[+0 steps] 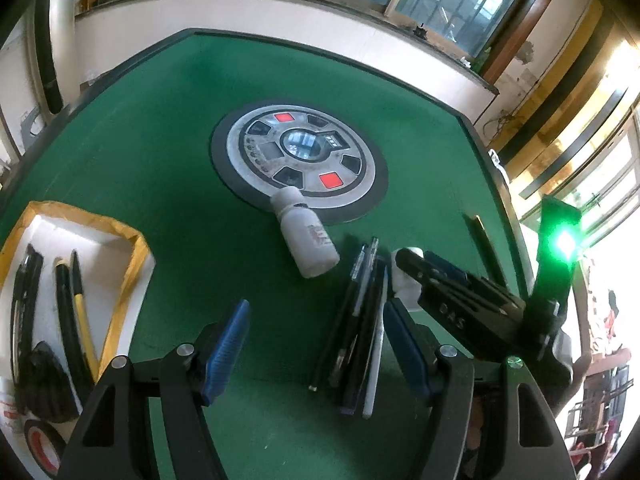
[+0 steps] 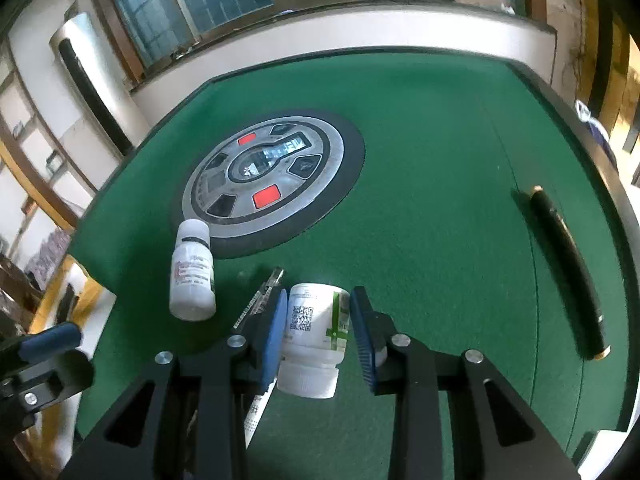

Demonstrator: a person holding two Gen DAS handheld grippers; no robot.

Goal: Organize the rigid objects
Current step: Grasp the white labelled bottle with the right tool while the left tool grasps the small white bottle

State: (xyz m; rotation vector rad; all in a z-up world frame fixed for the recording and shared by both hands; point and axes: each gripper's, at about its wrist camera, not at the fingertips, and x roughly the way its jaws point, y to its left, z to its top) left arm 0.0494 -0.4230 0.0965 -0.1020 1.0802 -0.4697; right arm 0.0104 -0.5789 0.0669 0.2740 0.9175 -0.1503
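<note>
My right gripper (image 2: 320,292) is shut on a white bottle with a green label (image 2: 314,320). The bottle lies on the green table (image 2: 420,240) with its cap toward me. A second white bottle with a red label (image 2: 192,276) lies to its left, beside the round panel. Several pens in a bundle (image 1: 360,320) rest between the wide-apart fingers of my open left gripper (image 1: 316,304), close to its right finger (image 1: 404,340). Nothing touches the pads. In the left wrist view the right gripper (image 1: 404,280) comes in from the right, partly hiding its bottle (image 1: 406,286).
A white box with a yellow rim (image 1: 132,264) at the left holds several pens. A tape roll (image 1: 40,448) lies below it. A black pen with gold ends (image 2: 568,272) lies near the table's right edge. The round control panel (image 1: 300,160) sits mid-table.
</note>
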